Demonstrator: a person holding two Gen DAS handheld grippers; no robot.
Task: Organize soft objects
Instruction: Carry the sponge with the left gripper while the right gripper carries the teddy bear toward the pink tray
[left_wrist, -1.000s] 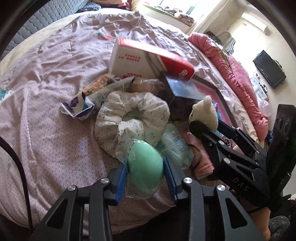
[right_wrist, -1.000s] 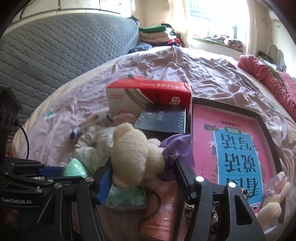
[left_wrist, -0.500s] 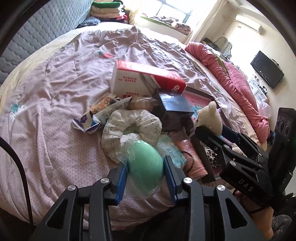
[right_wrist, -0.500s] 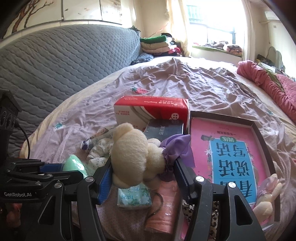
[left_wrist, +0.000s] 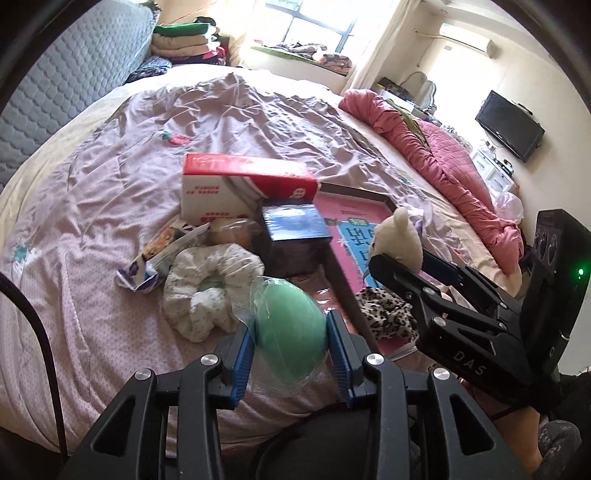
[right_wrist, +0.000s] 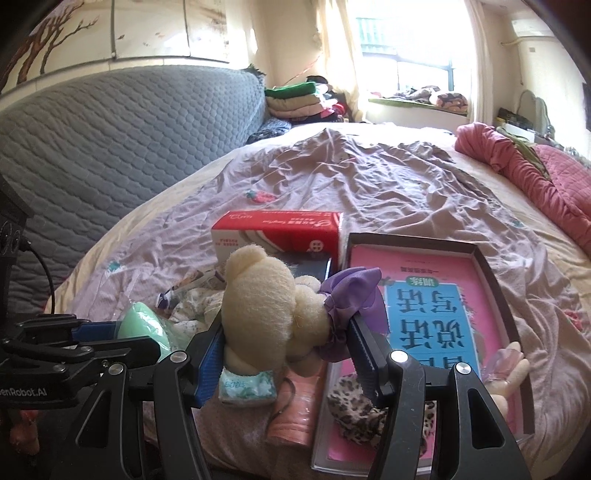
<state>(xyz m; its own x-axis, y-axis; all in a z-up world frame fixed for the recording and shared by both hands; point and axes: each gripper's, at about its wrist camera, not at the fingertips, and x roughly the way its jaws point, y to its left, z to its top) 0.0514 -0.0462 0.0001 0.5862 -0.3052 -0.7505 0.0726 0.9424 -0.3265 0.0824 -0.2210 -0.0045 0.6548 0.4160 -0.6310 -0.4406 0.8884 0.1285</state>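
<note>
The left tongs (left_wrist: 291, 332) are clamped on a green sponge (left_wrist: 290, 328) that sits in a loose clear wrapper, and the right tongs (right_wrist: 288, 343) are clamped on a cream plush bear (right_wrist: 266, 306) with a purple bow (right_wrist: 351, 291); both loads hang clear above the bed (left_wrist: 92, 221), over the heap near its front edge. Below lie a white scrunchie (left_wrist: 207, 288), a tissue pack (right_wrist: 247, 384), a pink tube (right_wrist: 295, 410) and a leopard scrunchie (right_wrist: 354, 410) on the tray (right_wrist: 491, 280) with the pink book (right_wrist: 424, 314); a red box (left_wrist: 243, 188) and a dark box (left_wrist: 295, 225) stand just behind. The main risk, as I judge it, is the sponge: the pads bear partly on slick film, so the egg shape could squirt out of the wrapper or slide between the pads on a fast swing. The bear is gripped low on its body, with head and bow standing free, so it could pivot or sag and snag the bow on a finger. The two tongs also ride close side by side; a careless crossing could knock one load from the other. Dropped, either would fall back into the heap and may roll off the near edge of the bed.
</note>
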